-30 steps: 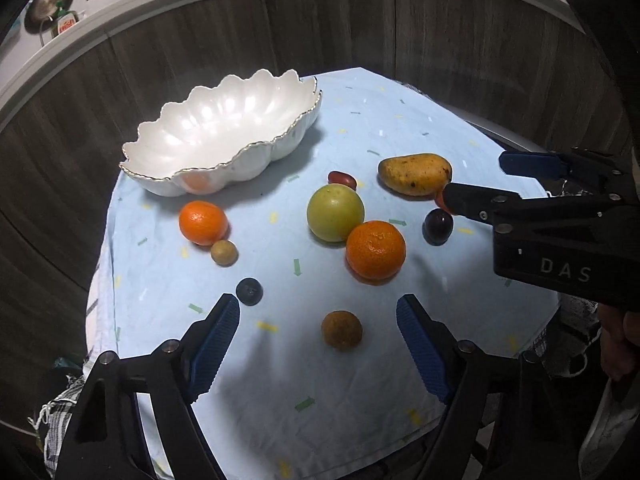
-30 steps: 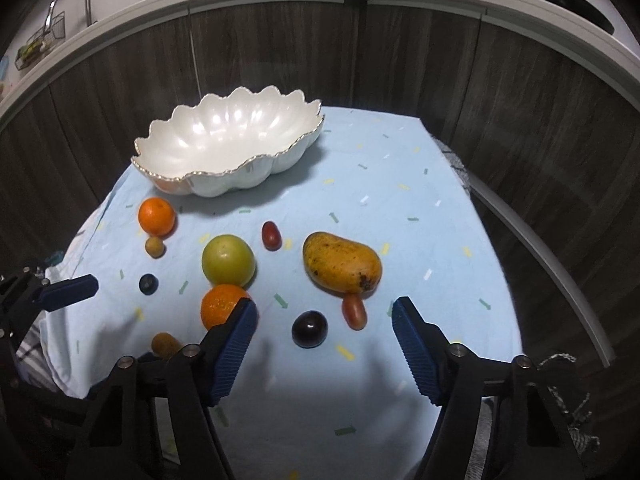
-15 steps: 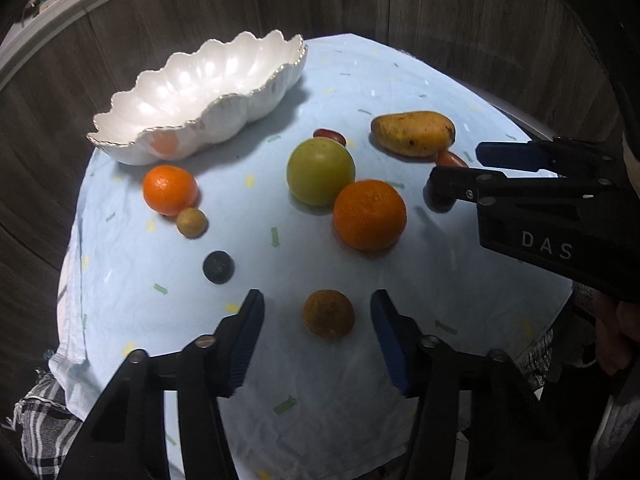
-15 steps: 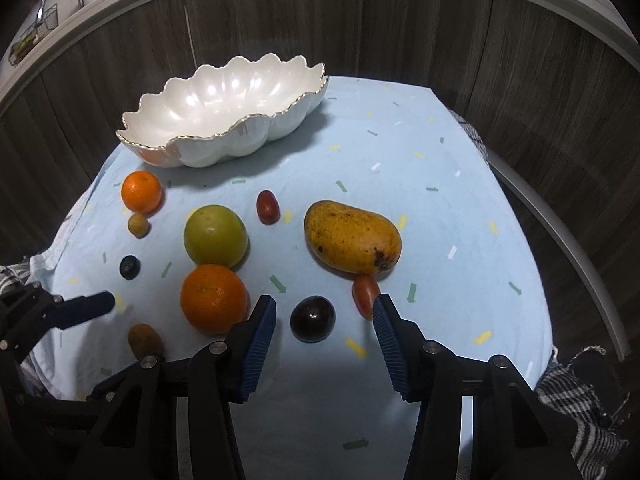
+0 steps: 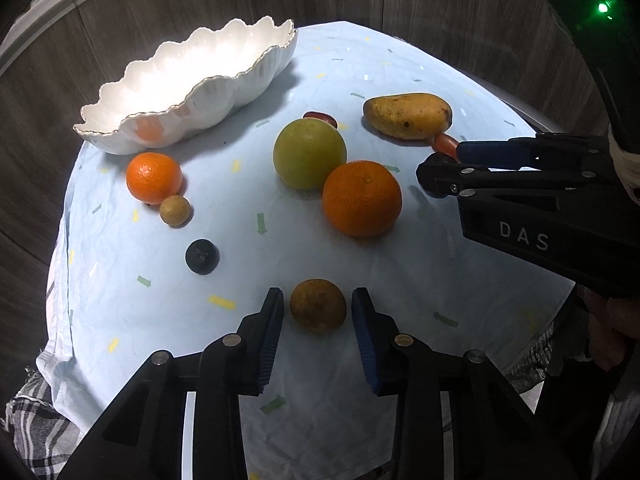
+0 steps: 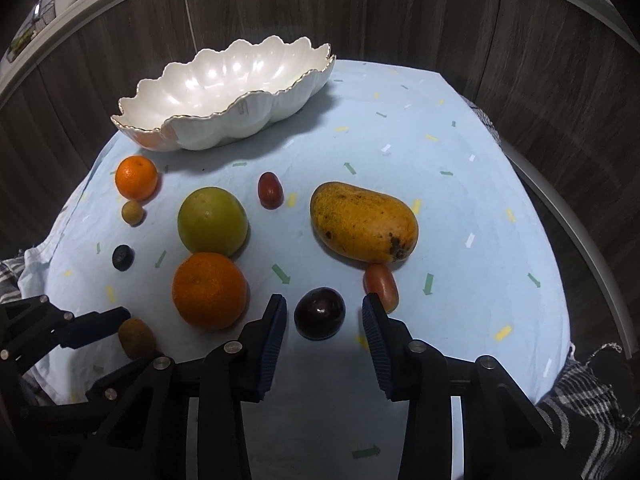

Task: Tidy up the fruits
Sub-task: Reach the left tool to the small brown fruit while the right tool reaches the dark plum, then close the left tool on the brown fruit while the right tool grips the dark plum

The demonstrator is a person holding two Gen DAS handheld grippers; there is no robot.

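Dark wood-grain panels curve round the back, and in front of them a small desk (image 6: 500, 184) wears a pale blue cloth (image 5: 340, 60) flecked with confetti marks. Down low in the left wrist view, the left tool (image 5: 318, 312) has its blue pads either side of a small brown fruit (image 5: 318, 306), jaws closing, thin slivers of cloth showing on both sides, so no pinch yet. Over on the right, the right tool (image 6: 325, 314) is doing the same thing: a dark plum (image 6: 319, 313) sits between its pads, jaws closing, with gaps on both sides.

Outward from there! Just right of the plum lies a red grape tomato (image 6: 381, 286), touching the near end of the big yellow mango (image 6: 363, 222). Left of the plum sits a large orange (image 6: 209, 290), and just beyond it, nearly touching, a green-yellow round fruit (image 6: 212, 227). A second red grape tomato (image 6: 270, 190) rests farther back, between the green fruit and the mango.

Swing to the left edge: a blueberry (image 5: 202, 256) on its own, then farther back a little tan fruit (image 5: 175, 211) snug against a small orange (image 5: 154, 178). At the far left of the cloth stands the white scalloped bowl (image 6: 256, 116) with its gold rim, nothing visible inside it. All the fruit is on the cloth. A checked fabric (image 6: 580, 392) peeks out under the cloth's near edge.
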